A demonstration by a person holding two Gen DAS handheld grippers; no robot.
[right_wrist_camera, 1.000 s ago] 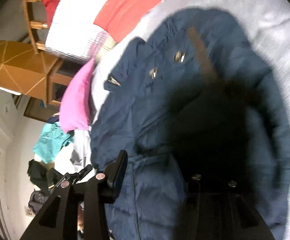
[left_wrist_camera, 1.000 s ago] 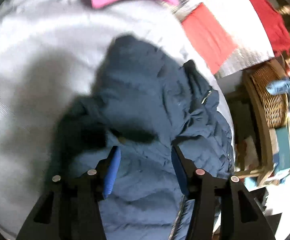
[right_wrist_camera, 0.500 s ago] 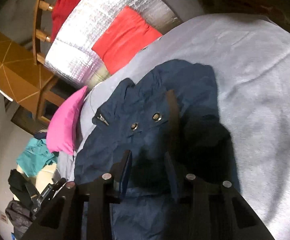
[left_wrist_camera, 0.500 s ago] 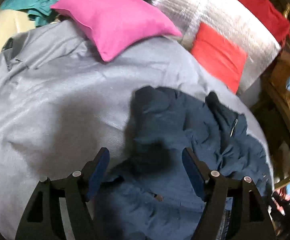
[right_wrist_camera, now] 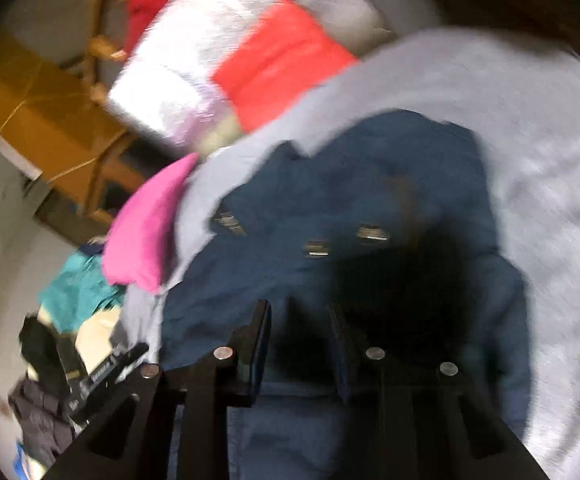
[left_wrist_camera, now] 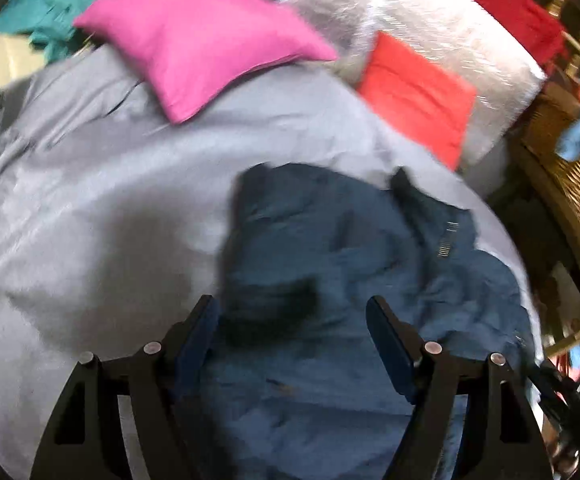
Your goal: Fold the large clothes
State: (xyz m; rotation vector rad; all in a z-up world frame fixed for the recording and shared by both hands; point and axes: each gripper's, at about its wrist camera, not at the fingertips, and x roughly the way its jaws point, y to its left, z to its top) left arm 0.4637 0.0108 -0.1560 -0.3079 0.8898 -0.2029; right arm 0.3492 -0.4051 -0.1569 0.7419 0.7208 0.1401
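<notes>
Left wrist view looks down on a navy quilted jacket (left_wrist_camera: 330,264) lying crumpled on a grey bedsheet (left_wrist_camera: 89,200), toward the sheet's right side, with a zipper strip showing near its upper right edge. The left gripper (left_wrist_camera: 294,320) hangs above the jacket's lower part with its jaws spread wide, having just been opening, and nothing is caught between the blue pads (left_wrist_camera: 390,344). Beyond the jacket sit a pink pillow (left_wrist_camera: 201,40), a red cushion (left_wrist_camera: 418,92) leaning on a silver quilted bolster (left_wrist_camera: 450,32), and a wicker basket (left_wrist_camera: 570,168) at the right. Right wrist view shows the same jacket (right_wrist_camera: 273,280) from the other side, with three metal snaps along it and a dark shadow over its near half. The right gripper (right_wrist_camera: 302,320) is over that shadowed cloth, its jaws narrow and just closing; blur and shadow keep me from telling whether fabric is pinched between them. A teal garment (right_wrist_camera: 77,296) lies off the bed at the left.
</notes>
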